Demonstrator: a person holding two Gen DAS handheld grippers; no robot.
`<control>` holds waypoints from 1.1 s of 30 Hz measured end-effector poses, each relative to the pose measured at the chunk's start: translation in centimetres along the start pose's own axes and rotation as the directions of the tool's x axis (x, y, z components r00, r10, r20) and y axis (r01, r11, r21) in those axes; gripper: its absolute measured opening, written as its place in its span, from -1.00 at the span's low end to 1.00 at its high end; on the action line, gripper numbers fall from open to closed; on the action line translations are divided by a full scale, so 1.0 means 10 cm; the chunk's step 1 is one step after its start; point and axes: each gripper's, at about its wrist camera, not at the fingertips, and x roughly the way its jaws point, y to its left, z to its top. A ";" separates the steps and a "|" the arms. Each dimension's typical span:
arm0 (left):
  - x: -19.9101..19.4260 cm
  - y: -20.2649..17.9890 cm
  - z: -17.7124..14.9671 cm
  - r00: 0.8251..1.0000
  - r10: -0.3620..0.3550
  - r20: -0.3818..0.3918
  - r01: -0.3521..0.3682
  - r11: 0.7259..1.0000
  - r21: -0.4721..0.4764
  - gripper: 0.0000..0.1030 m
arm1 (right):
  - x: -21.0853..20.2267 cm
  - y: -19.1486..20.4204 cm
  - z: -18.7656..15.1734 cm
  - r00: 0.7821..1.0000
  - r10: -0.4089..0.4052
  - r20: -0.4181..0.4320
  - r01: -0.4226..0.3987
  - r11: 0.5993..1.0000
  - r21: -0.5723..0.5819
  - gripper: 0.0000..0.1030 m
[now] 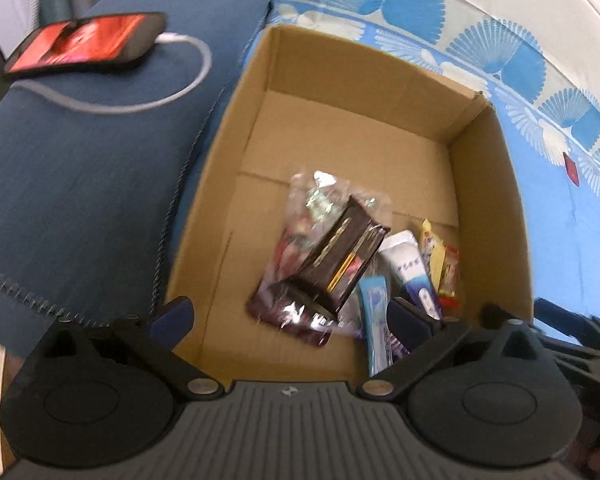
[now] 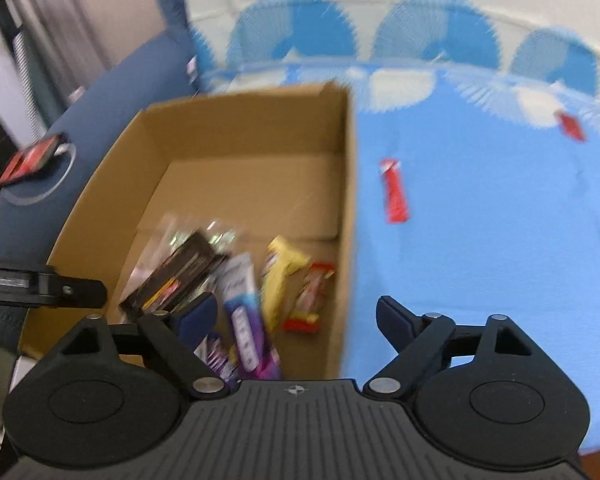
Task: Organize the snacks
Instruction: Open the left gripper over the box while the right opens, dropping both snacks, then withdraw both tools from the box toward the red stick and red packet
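Note:
An open cardboard box (image 1: 484, 200) sits on a blue fan-patterned sheet; it also shows in the right wrist view (image 2: 346, 184). Inside lie several snacks: a dark box (image 1: 340, 256) on a clear bag (image 1: 300, 220), a white-blue packet (image 1: 412, 272), a yellow packet (image 2: 280, 284) and a red-yellow one (image 2: 310, 300). My left gripper (image 1: 288, 320) is open and empty above the box's near edge. My right gripper (image 2: 296, 316) is open and empty over the box's near right corner. A red bar (image 2: 394, 192) lies on the sheet right of the box; a small red packet (image 2: 570, 126) lies farther away.
A dark blue cushion (image 1: 80, 180) lies left of the box, with a phone (image 1: 84, 44) and its white cable (image 1: 172, 92) on it. The left gripper's body (image 2: 40, 284) shows at the left of the right wrist view. The patterned sheet (image 2: 500, 240) stretches to the right.

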 end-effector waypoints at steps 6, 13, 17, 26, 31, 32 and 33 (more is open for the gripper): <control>-0.23 0.18 -0.12 1.000 0.016 0.019 -0.015 0.999 -0.043 0.99 | 0.19 0.23 -0.01 0.999 -0.049 0.005 0.049 0.997 -0.067 0.92; -0.49 0.12 -0.18 0.996 0.055 0.067 -0.051 0.997 -0.052 0.99 | 0.21 0.26 0.02 1.000 -0.026 0.007 0.027 0.998 -0.062 0.92; -0.68 -0.12 -0.14 0.993 0.034 0.109 -0.030 0.999 -0.034 0.99 | -0.01 0.02 0.00 0.999 0.029 0.028 -0.028 0.999 -0.025 0.87; -0.69 -1.69 0.32 0.979 -0.177 0.098 0.158 0.972 0.176 0.99 | -1.09 -1.50 -0.20 0.940 -0.218 0.261 0.176 0.969 0.174 0.94; 0.02 -2.78 0.70 0.980 -0.194 -0.035 0.197 0.950 0.244 0.99 | -1.23 -2.54 -0.06 0.899 -0.345 0.271 0.250 0.911 0.328 0.94; 0.20 -2.94 0.75 0.981 -0.184 -0.058 0.192 0.949 0.249 0.99 | -1.20 -2.71 0.00 0.892 -0.366 0.265 0.265 0.899 0.348 0.94; 0.41 -3.08 0.82 0.981 -0.174 -0.081 0.189 0.949 0.254 0.99 | -1.16 -2.85 0.05 0.886 -0.382 0.263 0.276 0.890 0.362 0.94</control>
